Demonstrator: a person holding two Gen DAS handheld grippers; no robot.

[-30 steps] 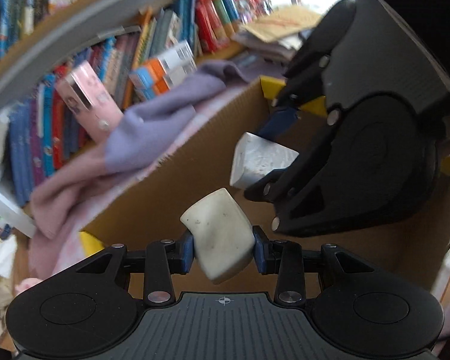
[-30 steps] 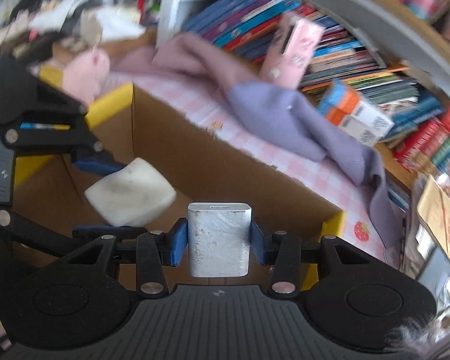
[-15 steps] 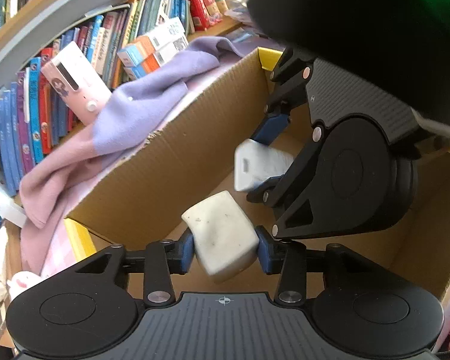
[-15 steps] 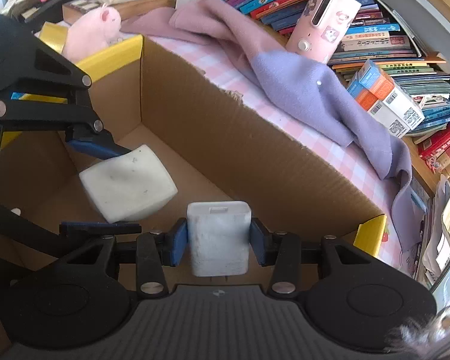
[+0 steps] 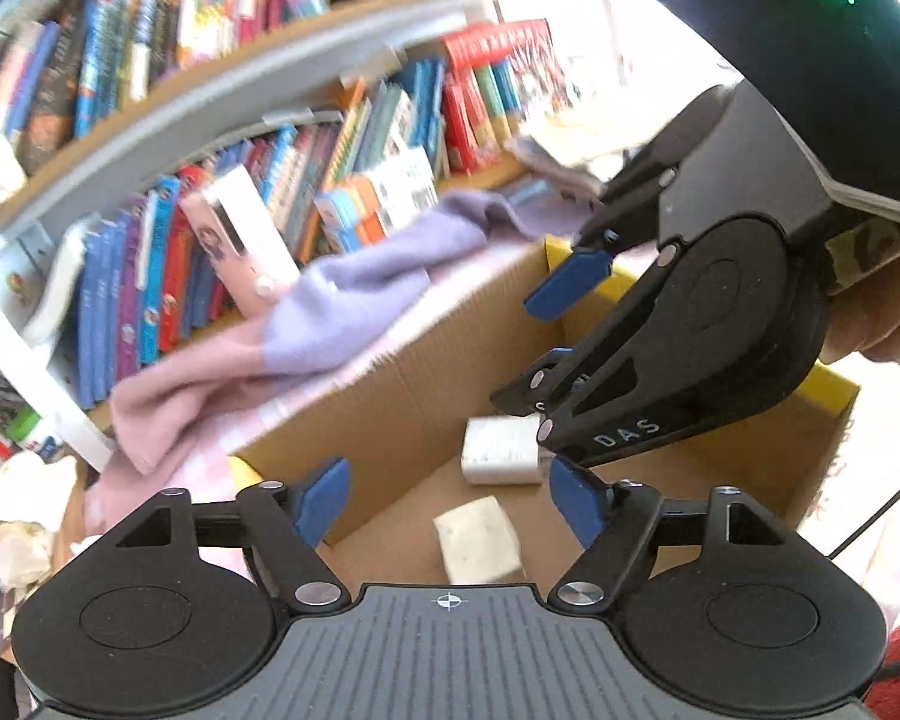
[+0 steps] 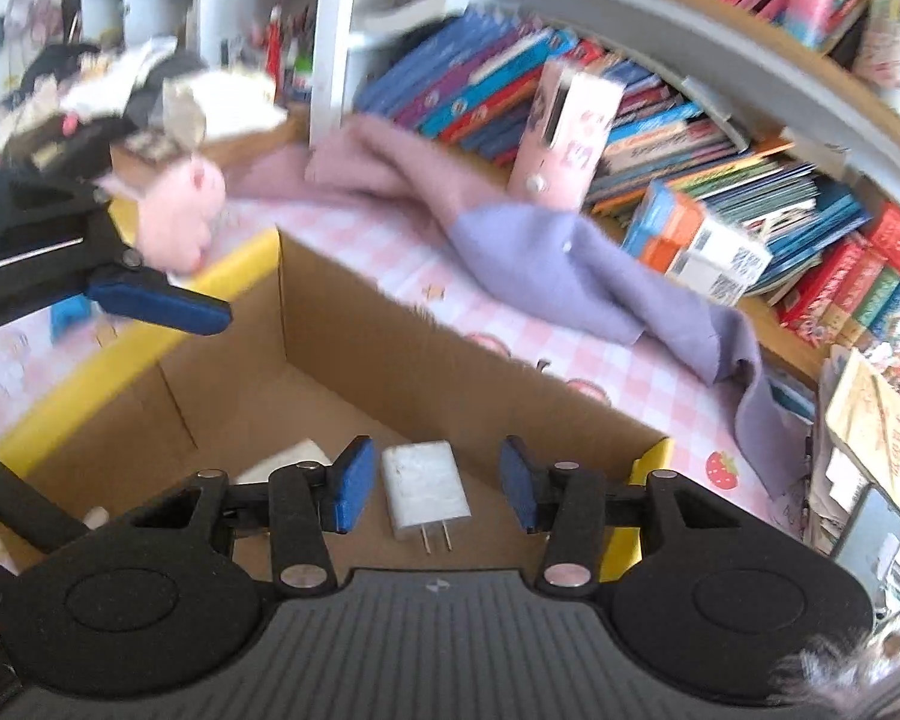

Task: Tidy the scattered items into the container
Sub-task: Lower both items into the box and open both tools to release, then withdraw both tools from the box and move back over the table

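Both grippers are hovering over the cardboard box [image 6: 354,354]; the left gripper [image 5: 450,501] is spreading its fingers, nothing between them, the eraser [image 5: 477,540] lying on the box floor; the right gripper [image 6: 432,489] is opening too, its fingers apart, the charger [image 6: 426,489] lying flat below them; a scarf [image 6: 546,264] is draping just beyond the far wall.

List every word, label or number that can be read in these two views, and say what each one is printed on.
"DAS": white letters on the black body of the right gripper, seen in the left wrist view.
Spines of the coloured books on the shelf: too blurred to read.
Orange, blue and white carton: barcode and QR code visible, print too blurred to read.
Tall pink box: unreadable.
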